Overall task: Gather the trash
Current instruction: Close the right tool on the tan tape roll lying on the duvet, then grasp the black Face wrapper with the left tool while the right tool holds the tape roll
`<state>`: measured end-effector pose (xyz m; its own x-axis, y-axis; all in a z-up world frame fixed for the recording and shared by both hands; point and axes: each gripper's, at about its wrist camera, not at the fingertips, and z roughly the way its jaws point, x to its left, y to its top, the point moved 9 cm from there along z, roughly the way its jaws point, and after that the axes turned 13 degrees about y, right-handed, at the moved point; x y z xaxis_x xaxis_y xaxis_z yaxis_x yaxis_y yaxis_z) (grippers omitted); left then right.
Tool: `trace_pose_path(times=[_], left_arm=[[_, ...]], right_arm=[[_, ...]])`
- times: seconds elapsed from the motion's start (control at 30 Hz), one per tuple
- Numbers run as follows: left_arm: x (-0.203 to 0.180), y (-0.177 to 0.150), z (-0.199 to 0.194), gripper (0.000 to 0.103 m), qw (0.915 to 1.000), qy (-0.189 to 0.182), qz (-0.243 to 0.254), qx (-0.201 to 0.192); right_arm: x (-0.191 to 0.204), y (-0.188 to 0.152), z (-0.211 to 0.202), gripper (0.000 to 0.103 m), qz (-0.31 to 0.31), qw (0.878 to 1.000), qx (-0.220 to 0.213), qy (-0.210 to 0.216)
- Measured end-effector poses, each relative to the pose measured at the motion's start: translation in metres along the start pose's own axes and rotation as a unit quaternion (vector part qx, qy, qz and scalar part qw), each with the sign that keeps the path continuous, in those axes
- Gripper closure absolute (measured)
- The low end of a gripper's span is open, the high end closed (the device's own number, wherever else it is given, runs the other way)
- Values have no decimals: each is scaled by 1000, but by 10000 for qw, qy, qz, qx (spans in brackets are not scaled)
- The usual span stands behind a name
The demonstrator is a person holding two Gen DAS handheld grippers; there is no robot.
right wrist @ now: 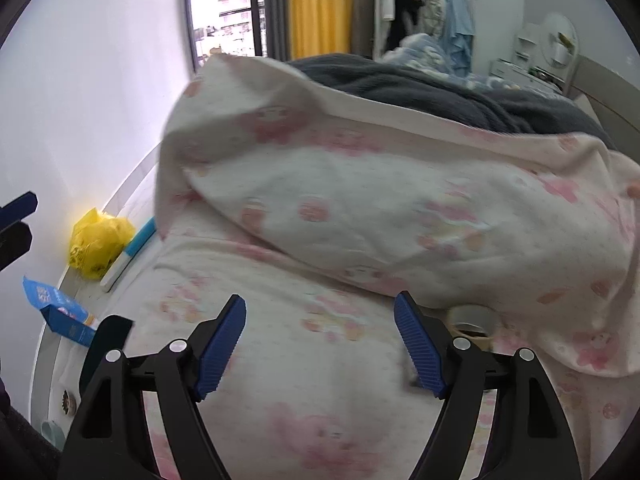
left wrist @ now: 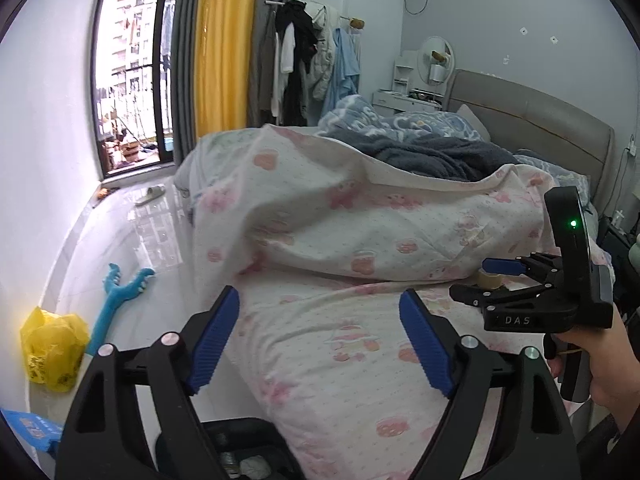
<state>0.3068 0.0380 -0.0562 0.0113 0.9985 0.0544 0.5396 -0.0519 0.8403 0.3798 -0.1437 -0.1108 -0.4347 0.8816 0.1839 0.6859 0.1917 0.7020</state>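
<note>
Spread wide and empty, left gripper [left wrist: 320, 340] and right gripper [right wrist: 320, 348], over pink-print quilt [left wrist: 360, 220]. Crumpled yellow bag [left wrist: 54, 344] on floor by wall, beside blue box [right wrist: 60, 312]. Half hidden under quilt fold, tape roll [left wrist: 489, 279]; blurred in right view.

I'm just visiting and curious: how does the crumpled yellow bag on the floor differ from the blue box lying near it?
The yellow bag is soft, crumpled plastic slumped in a shapeless heap; the blue box is stiff card with flat faces and sharp corners. The bag is plain yellow with faint dark print, while the box is blue with white lettering. The bag sits against the wall, by a blue-handled tool; the box lies tilted, nearer the camera. Both rest on the floor beside the bed, and neither gripper touches them.
</note>
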Motion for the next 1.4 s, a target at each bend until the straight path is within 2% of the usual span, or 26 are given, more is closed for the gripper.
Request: trace_pose_path(times=[0.3, 0.57, 0.77, 0.93, 1.07, 1.2, 1.4], left_arm=[[-45, -4, 28, 13, 9988, -366, 305, 98], [-90, -13, 54, 11, 9941, -823, 662, 255], [-122, -20, 69, 11, 9886, -1240, 745, 412], [-147, -26, 77, 11, 9832, -1527, 855, 518], [-166, -34, 84, 11, 9782, -1706, 984, 658], [-183, -40, 90, 11, 9730, -1896, 1063, 776], [-207, -45, 97, 11, 9682, -2076, 1094, 865]], right_arm=[[-67, -13, -3, 23, 440, 9987, -41, -264], [-91, -21, 2, 23, 397, 9983, 6, -416], [-111, -26, 3, 23, 604, 9974, -29, -381], [-128, -28, 8, 23, 807, 9966, -9, -171], [-141, -33, 11, 37, 946, 9955, 31, 38], [-142, -35, 12, 46, 1004, 9944, 33, 327], [-139, -35, 3, 47, 928, 9941, -7, 563]])
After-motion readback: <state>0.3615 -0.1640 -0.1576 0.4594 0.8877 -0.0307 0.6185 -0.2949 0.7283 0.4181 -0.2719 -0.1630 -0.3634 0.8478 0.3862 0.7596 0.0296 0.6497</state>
